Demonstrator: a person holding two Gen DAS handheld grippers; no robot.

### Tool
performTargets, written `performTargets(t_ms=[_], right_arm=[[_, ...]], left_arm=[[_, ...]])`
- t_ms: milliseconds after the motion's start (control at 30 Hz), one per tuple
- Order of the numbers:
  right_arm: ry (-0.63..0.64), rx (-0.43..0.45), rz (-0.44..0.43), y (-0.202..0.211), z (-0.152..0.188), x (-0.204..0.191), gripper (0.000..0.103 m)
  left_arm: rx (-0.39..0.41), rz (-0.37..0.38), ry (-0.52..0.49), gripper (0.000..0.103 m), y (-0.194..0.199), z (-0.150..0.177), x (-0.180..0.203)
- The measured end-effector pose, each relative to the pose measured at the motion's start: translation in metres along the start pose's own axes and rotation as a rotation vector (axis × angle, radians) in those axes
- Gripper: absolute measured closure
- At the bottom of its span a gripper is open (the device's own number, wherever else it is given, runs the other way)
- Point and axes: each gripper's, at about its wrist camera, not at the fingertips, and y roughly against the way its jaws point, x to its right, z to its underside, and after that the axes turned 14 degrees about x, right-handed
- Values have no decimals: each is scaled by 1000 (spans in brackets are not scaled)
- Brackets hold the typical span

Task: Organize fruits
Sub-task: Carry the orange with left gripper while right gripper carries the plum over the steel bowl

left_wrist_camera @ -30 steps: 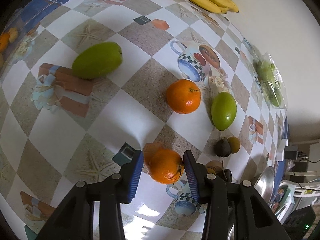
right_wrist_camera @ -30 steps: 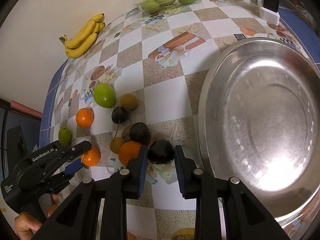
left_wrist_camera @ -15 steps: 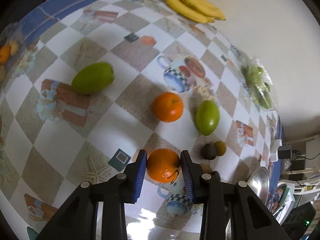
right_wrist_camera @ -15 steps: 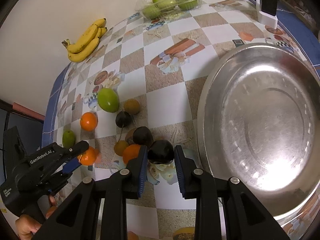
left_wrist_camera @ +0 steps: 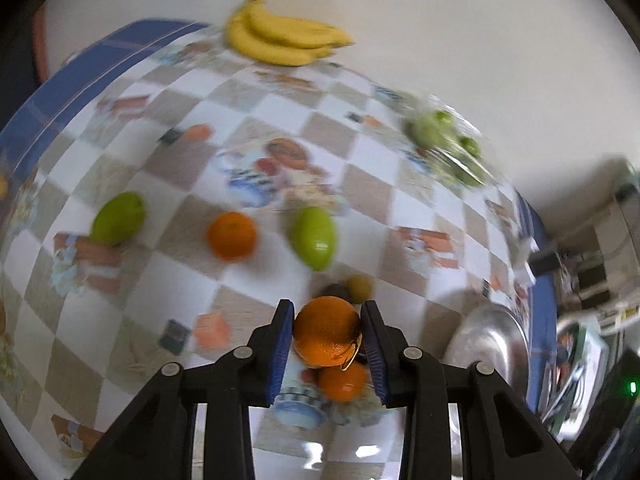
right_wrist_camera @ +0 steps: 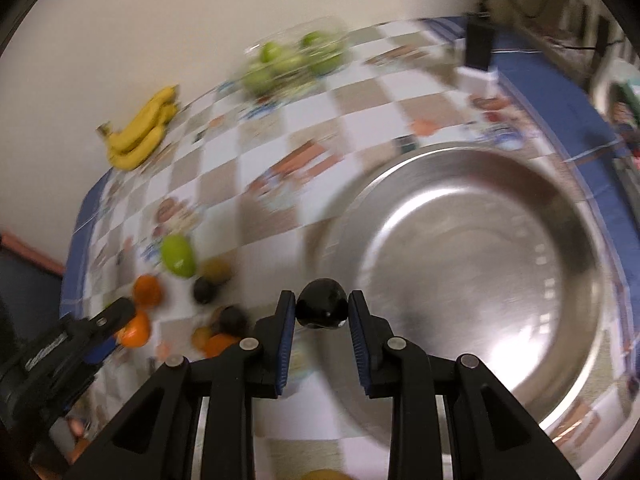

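Since the earlier frames both grippers have lifted their fruit clear of the worktop (left_wrist_camera: pixel 280 120); in the left wrist view the left gripper (left_wrist_camera: pixel 327 334), whose fingers have just closed in, pinches an orange (left_wrist_camera: pixel 326 330) above a second orange (left_wrist_camera: pixel 343 381), with the steel bowl (left_wrist_camera: pixel 494 344) off to the right; in the right wrist view the right gripper (right_wrist_camera: pixel 322 310) has its fingers clamped on a dark round fruit (right_wrist_camera: pixel 322 307) held beside the bowl's rim (right_wrist_camera: pixel 400 172); both pieces look ready to go in, while several fruits remain on the cloth
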Motion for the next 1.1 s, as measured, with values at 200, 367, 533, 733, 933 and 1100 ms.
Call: performTargets(t_ms=[200,367,533,733,933,1100], right_arm=[[-74,48,142,6,-13,44,75],[-125,90,221,13,-18,70,75],[-159,122,279,19,-22,88,75],[-161,86,309,9,-16,97,74],[-177,50,325,1,-9,106,74],[-184,38,327,-4,-6,108,74]], left_arm=[[2,90,-204,66,5,19,66],[10,162,-380,66,4,40,124],[-13,184,-460,66,-8,56,155],[-74,164,-527,66,-32,82,168],[-129,161,-555,66,-49,98,174],[-150,127,-556,66,-66,107,173]])
